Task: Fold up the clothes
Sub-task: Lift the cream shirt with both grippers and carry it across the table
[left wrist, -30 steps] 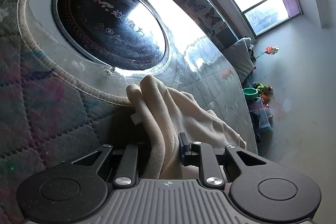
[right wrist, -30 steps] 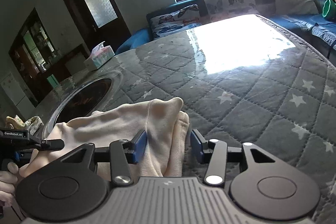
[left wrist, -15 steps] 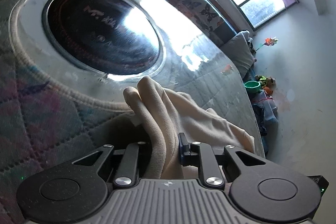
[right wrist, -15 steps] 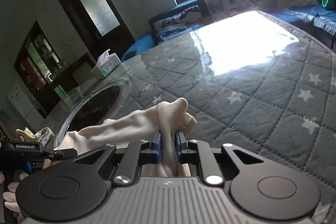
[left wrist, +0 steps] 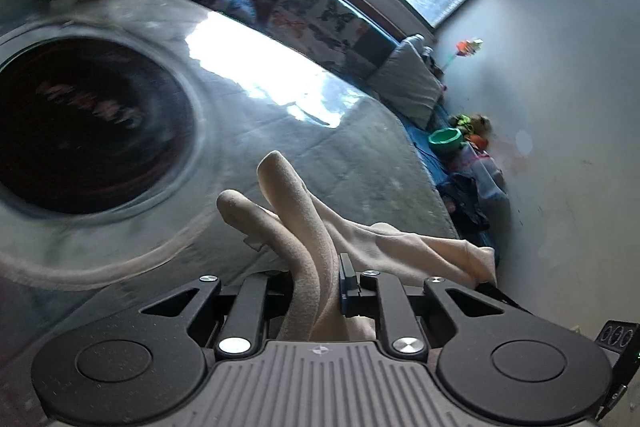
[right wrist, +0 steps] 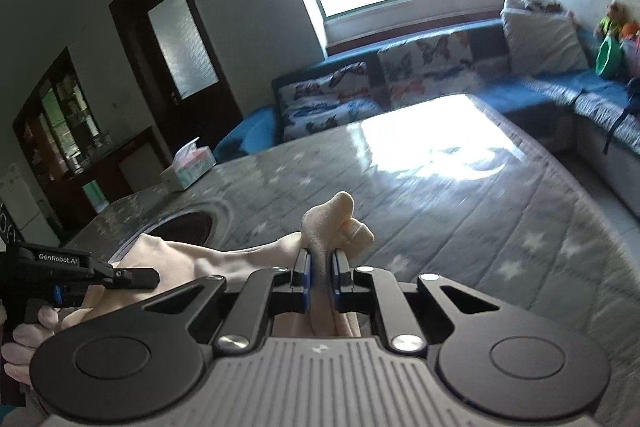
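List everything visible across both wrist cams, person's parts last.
cream fleece garment: 1, cream, stretched between both tools above the table
grey star-quilted table cover: 1, grey, under a glossy sheet
round black inset panel: 1, black, set in the table
tissue box: 1, pale, table's far edge
blue sofa with butterfly cushions: 1, below the window
green bowl: 1, on the sofa
left tool: shut on the garment
right tool: shut on the garment
gloved hand: white, holding the left tool
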A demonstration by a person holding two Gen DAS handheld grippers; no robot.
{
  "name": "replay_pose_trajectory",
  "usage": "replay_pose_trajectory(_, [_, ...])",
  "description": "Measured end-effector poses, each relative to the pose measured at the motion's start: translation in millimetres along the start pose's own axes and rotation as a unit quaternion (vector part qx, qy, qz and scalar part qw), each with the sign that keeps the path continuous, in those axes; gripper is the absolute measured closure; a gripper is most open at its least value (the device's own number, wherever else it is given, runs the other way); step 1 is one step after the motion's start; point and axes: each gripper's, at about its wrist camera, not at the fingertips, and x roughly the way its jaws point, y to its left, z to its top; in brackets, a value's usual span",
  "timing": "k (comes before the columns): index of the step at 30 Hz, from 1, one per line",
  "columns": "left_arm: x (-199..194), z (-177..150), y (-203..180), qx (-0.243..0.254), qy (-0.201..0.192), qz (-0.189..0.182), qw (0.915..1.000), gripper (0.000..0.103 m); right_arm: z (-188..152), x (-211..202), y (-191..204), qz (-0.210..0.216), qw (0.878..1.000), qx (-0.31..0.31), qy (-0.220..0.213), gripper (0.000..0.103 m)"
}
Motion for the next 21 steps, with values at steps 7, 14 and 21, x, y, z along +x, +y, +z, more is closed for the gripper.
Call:
replay_pose_trajectory(7, [34,9,-42,0.034,0.014,-0.010,0.9993,0.086,26,-21,-19,-0.043,0.998,-0.016,-0.031,0.094])
replay_pose_trajectory(14, [68,17,-84,0.065,0.020,-0.019,0.9975,0.086,46,-32,-40,-0.083,0.995,-0.025,-0.049,0.094])
replay_pose_trajectory(21, [96,16,-117,0.095,0.028,-0.016,0.9949,0.086,56,-38,-58,-0.111,0.992,-0.027,-0.058,0.094])
